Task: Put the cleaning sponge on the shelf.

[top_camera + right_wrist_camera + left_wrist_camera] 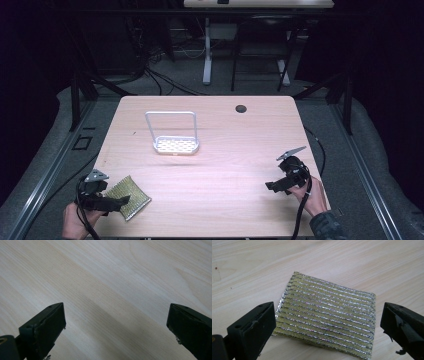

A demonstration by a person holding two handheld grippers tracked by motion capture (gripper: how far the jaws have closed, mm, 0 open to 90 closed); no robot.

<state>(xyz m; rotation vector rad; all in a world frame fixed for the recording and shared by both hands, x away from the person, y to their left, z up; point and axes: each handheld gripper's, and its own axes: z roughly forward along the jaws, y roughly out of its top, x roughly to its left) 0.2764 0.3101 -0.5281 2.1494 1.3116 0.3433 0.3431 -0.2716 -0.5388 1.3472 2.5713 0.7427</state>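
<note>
At the near left corner of the tabletop (225, 165) a gold-and-silver scouring pad (129, 197) lies flat, just right of the left claw (116, 202), whose jaws are spread wide, one past each side of the pad, neither touching it. The pad's long axis runs slantwise — near-left to far-right. Over at the near right, the right claw (272, 186) hangs spread too — bare wood beneath it.

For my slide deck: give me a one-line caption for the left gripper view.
Open left claw poised over a gold-and-silver scouring pad lying flat on the wooden table.
</note>
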